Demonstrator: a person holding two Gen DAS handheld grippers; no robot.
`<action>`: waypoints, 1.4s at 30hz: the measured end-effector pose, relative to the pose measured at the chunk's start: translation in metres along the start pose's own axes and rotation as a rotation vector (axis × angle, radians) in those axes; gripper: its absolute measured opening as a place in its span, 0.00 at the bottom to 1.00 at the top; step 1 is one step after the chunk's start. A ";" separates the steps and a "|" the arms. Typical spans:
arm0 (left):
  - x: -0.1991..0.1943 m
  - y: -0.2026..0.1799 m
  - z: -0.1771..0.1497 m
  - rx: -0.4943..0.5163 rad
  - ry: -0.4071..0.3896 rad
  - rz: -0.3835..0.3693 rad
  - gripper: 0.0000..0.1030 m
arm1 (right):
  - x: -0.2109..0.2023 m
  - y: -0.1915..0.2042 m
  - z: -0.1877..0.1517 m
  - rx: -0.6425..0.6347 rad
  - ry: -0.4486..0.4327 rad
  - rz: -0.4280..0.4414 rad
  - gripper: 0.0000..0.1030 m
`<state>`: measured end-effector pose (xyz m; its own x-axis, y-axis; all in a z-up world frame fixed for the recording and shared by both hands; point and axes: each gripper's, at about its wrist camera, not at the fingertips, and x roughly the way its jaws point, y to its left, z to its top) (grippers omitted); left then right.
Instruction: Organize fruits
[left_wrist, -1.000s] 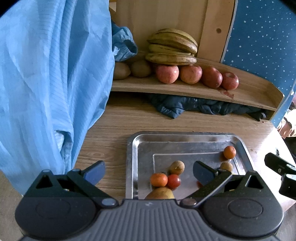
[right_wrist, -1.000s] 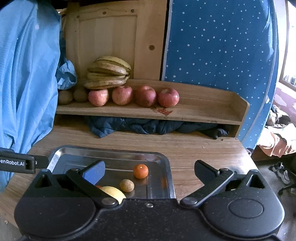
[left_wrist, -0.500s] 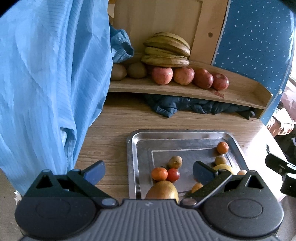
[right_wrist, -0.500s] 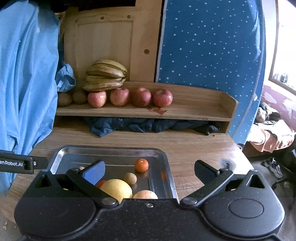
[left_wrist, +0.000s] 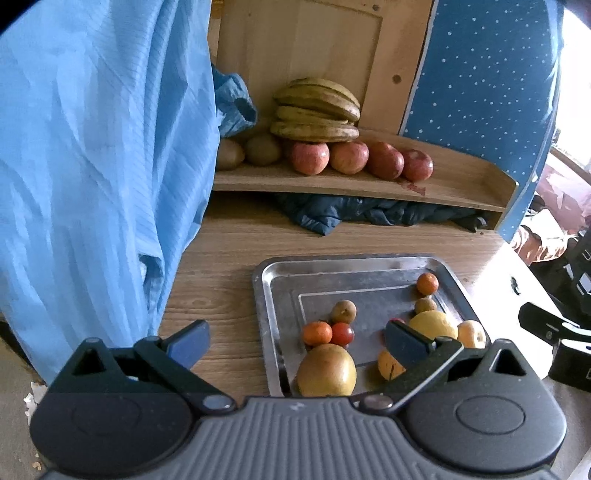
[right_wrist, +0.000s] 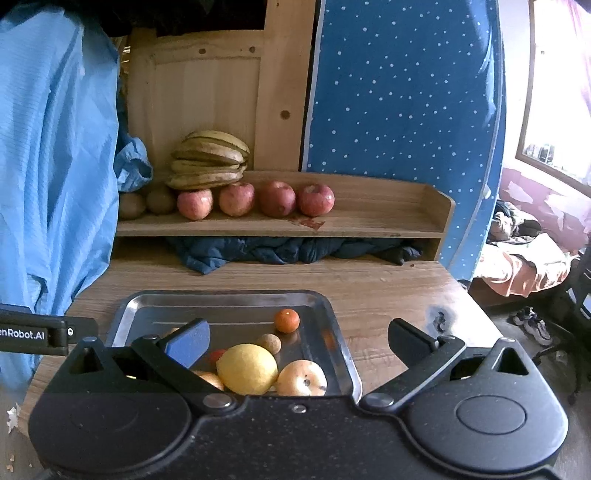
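Now I am hovering both hand-held grippers, left (left_wrist: 297, 338) and right (right_wrist: 299, 341), jaws apart and empty, over the steel tray (right_wrist: 236, 297), choosing which fruit, probably the lemon (right_wrist: 246, 368), I should close on next for the shelf (right_wrist: 369, 221).

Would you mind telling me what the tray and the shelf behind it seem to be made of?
The tray looks like bare metal, probably steel: grey, shiny, with blurred reflections of the fruit. The shelf looks like pale unpainted wood: grain lines and knots show on the panel behind it.
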<state>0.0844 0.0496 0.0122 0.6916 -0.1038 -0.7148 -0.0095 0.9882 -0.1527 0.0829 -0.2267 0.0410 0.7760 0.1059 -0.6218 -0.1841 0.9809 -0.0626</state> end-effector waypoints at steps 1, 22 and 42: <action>-0.003 0.001 -0.001 0.004 -0.005 -0.002 1.00 | -0.002 0.001 -0.001 0.004 -0.002 -0.003 0.99; -0.029 0.024 -0.026 0.035 -0.015 -0.036 1.00 | -0.043 0.026 -0.030 0.021 0.013 -0.016 0.99; -0.063 0.009 -0.056 0.036 -0.077 0.031 1.00 | -0.058 0.014 -0.043 0.005 0.007 0.065 0.99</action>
<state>0.0003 0.0588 0.0183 0.7447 -0.0654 -0.6642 -0.0065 0.9944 -0.1053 0.0093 -0.2262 0.0429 0.7581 0.1684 -0.6300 -0.2312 0.9727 -0.0182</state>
